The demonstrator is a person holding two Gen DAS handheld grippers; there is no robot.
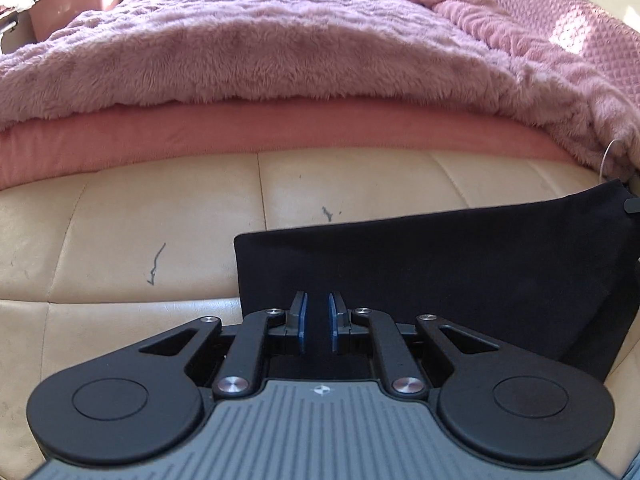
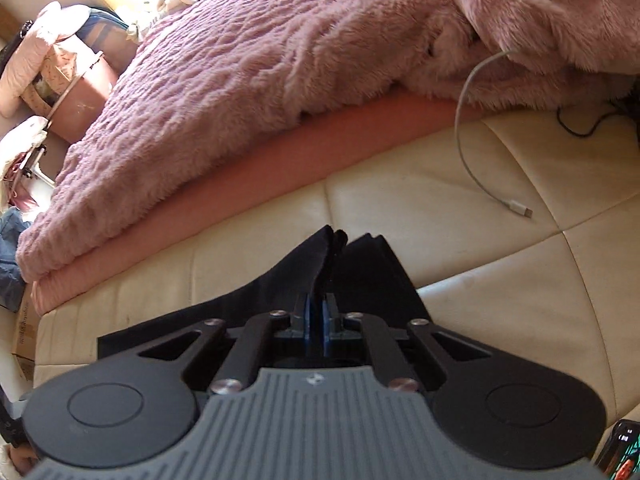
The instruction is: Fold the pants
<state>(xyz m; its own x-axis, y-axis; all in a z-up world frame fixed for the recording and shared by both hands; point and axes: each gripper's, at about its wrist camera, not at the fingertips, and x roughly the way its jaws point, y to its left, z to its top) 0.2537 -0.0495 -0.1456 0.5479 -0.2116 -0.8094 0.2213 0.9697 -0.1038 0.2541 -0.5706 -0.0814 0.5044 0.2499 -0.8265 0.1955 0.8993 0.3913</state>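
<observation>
The black pants (image 1: 460, 272) lie on a cream leather cushion (image 1: 140, 240), with a straight edge at the left and the cloth rising toward the right. My left gripper (image 1: 318, 300) sits over the near left part of the pants with a small gap between its blue pads; whether cloth is between them I cannot tell. In the right wrist view my right gripper (image 2: 318, 304) is shut on a bunched end of the pants (image 2: 360, 264), lifted off the cushion (image 2: 500, 280), with layered folds sticking up past the fingertips.
A fluffy pink blanket (image 1: 280, 40) over a pink mattress (image 1: 280, 132) lies just beyond the cushion. A white charging cable (image 2: 472, 152) lies on the cushion to the right. Pink storage boxes and bags (image 2: 60, 80) stand at the far left. A black cable (image 2: 580, 128) lies at the far right.
</observation>
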